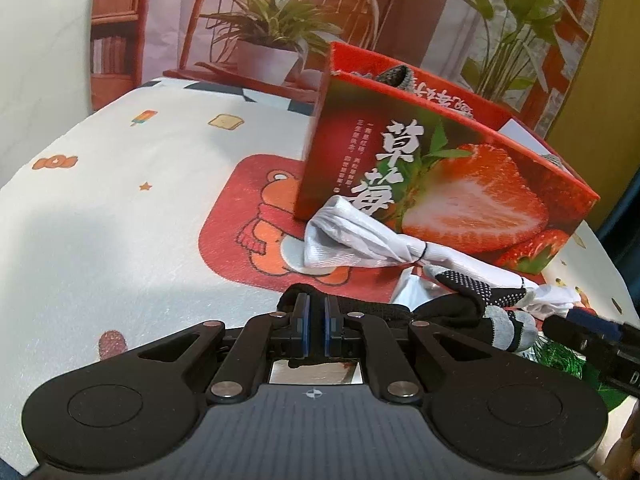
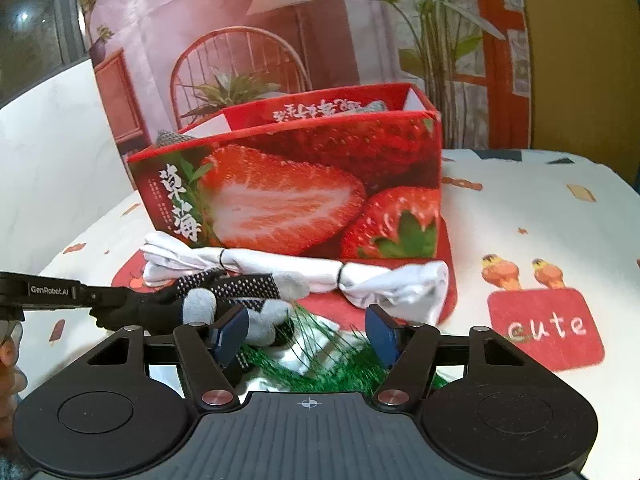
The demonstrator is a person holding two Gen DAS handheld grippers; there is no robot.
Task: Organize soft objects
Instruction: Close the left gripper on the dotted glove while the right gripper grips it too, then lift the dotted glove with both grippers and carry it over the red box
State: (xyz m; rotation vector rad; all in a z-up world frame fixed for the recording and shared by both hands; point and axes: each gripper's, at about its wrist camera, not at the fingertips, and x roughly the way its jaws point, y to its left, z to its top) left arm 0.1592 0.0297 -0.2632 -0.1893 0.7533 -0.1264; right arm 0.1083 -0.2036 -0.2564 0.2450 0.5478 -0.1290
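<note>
Both views are taken low over the surface (image 1: 120,208), each looking forward along its own jaws, whose linkage fills the lower part of the frame. The left wrist view is aimed rightward and slightly up at the strawberry box (image 1: 452,176), seen close and corner-on, with its left end nearest. The right wrist view is set further right and faces the long printed side of the same box (image 2: 288,200) almost squarely. Shared by both are the box, the tied white cloth roll (image 1: 360,240) (image 2: 288,270) lying against its base, the dotted black glove (image 1: 468,292) (image 2: 240,284), the red mat (image 1: 240,216) (image 2: 448,300) and the printed backdrop (image 1: 280,12) (image 2: 240,20). Each gripper is caught at the edge of the other's view.
</note>
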